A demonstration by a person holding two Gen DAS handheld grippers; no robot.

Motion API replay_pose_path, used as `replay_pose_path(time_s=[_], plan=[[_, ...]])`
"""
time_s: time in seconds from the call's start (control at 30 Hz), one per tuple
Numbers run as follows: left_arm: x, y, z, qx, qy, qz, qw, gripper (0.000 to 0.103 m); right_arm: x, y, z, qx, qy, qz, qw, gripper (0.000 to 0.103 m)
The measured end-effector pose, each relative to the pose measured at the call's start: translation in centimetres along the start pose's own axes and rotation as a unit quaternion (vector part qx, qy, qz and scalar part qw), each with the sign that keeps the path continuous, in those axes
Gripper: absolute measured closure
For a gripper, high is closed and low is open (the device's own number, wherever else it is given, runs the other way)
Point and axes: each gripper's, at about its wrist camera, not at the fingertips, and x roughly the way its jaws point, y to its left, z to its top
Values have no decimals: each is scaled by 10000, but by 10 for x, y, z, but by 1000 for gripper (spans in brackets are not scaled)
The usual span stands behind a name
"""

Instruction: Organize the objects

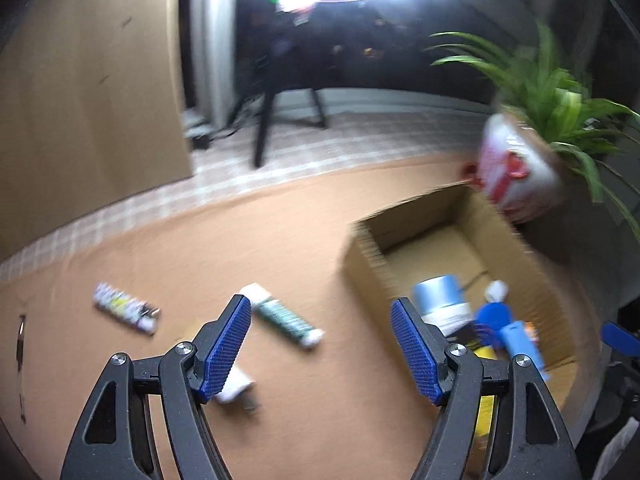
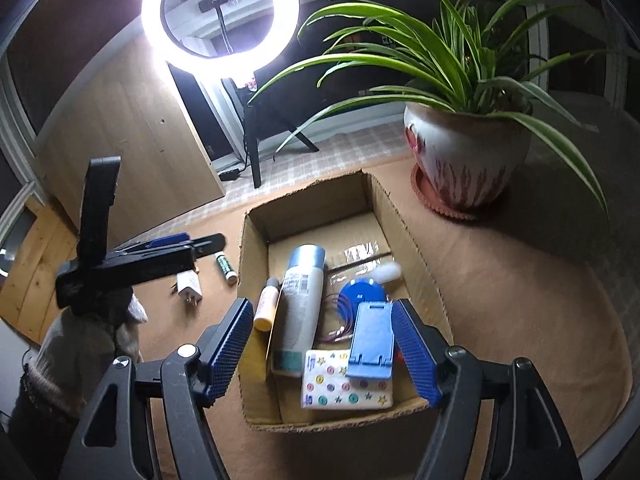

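An open cardboard box (image 2: 256,232) stands on the brown table and holds a spray can (image 2: 300,300), a blue phone stand (image 2: 370,336), a blue disc (image 2: 360,292), a tissue pack (image 2: 344,386) and an orange tube (image 2: 266,304). My right gripper (image 2: 324,340) is open and empty above the box's near end. My left gripper (image 1: 322,346) is open and empty over the table, left of the box (image 1: 368,264). A green tube (image 1: 286,316), a white patterned tube (image 1: 124,308) and a white charger (image 1: 236,390) lie on the table by it.
A potted spider plant (image 2: 464,160) stands right of the box. A ring light (image 2: 220,16) on a tripod stands beyond the table. A wooden board (image 1: 88,80) leans at the left. The left gripper shows in the right wrist view (image 2: 160,254).
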Motion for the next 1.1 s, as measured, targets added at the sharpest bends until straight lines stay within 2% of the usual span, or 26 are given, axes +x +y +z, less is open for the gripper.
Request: replay_pose_path(time_s=[0.23,0.47,0.6,0.97,1.1], plan=[[21,40,-7,-148,242,393,9988,29,3,-4,-11,81,144,-126,9998,35],[37,50,-16,-35,506,574,9971,53,-1,0,-12,65,129,-95,9999,35],[35,55,-24,44,517,617,9967,68,-1,3,-13,77,142,-70,9998,35],[19,70,-50,-165,497,336,9981,68,2,19,-13,-47,191,78,9998,35],[20,68,-55,-132,566,347,9977,59,5,25,-14,-125,251,118,9995,35]])
